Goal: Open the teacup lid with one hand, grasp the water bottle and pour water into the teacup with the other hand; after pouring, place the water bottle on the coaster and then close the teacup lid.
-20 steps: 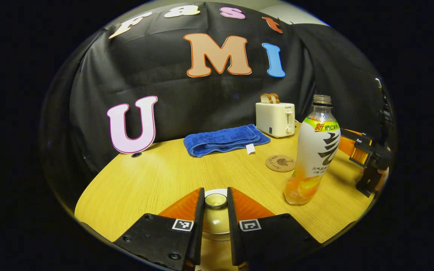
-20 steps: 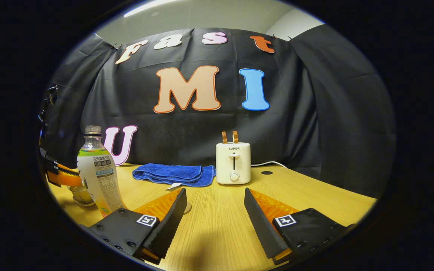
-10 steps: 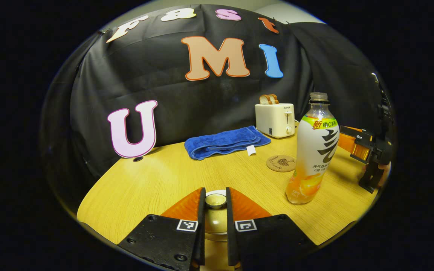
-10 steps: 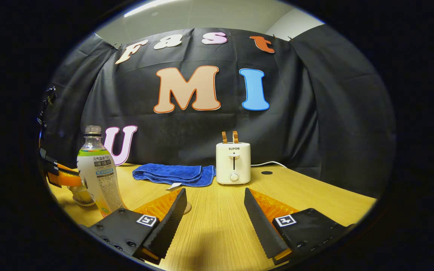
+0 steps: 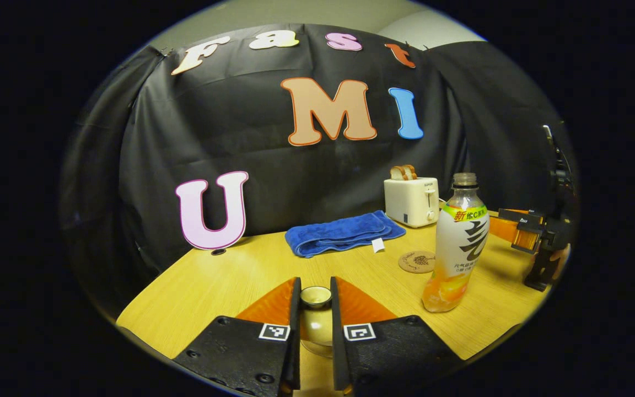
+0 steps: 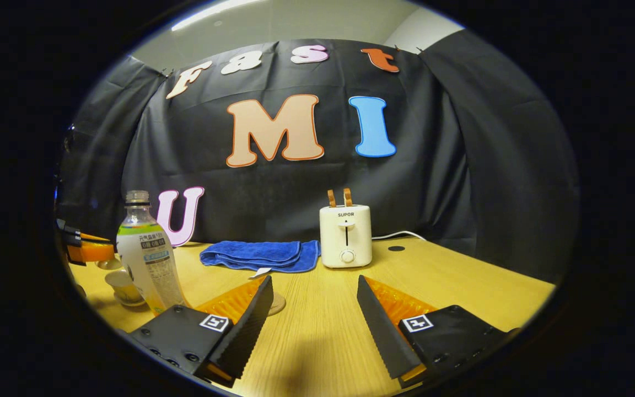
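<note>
Glazed and pale, the small round teacup lid sat pinched at its knob between the fingers of our left gripper, which had closed almost fully onto it. In the right gripper view the lid looked raised clear of the cream teacup, which stood on its saucer at the table's left edge, below our left gripper's orange fingers; how far clear we could not tell.

Just beside the cup stood the clear plastic water bottle with a white and green label and orange drink at its base — upright, uncapped, its long axis vertical. Our right gripper was spread wide and held nothing, low over the wooden table. The bottle lay to the left of its left finger, not between the fingers, so we judged that this nearer hand had to swing left and square up to the bottle's body before closing.

Close by the bottle, the round cork coaster lay bare on the table — the place meant for setting the bottle down. Farther back lay a folded blue towel and a cream toaster with two slices of bread in it.
</note>
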A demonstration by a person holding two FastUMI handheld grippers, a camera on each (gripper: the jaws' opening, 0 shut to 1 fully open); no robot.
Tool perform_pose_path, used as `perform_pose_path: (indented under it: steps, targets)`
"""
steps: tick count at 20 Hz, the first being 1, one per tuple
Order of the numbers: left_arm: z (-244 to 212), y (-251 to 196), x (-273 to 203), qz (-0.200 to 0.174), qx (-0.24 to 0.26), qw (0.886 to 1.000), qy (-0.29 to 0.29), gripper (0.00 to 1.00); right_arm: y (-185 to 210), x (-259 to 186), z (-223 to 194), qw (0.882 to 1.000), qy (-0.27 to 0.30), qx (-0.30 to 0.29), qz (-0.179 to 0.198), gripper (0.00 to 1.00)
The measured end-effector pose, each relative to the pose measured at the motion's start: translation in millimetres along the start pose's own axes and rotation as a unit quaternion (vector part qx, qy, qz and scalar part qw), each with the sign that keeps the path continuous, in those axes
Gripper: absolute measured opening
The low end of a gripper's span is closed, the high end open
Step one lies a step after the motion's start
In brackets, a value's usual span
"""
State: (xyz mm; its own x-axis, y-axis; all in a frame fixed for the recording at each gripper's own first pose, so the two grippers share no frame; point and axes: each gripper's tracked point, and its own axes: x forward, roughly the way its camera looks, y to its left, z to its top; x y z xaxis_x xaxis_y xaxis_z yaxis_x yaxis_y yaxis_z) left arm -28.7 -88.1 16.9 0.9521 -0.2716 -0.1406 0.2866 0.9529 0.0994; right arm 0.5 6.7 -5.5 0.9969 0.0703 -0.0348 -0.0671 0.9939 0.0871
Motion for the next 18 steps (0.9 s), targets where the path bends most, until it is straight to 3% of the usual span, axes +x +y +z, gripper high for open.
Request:
perform_pose_path:
  steps: [3,7,18]
  targets:
    - [-1,9,-9,0.011,-0.015,1.000,-0.005,0.21,6,-5,0,1.000,0.003,0.019,0.013,0.97]
    - [-4,20,-17,0.022,-0.057,0.998,-0.017,0.21,25,-16,1,0.999,-0.005,-0.009,0.034,0.95]
    - [2,45,-38,0.042,-0.058,0.997,-0.042,0.20,102,-43,-8,0.991,-0.005,-0.052,0.122,0.96]
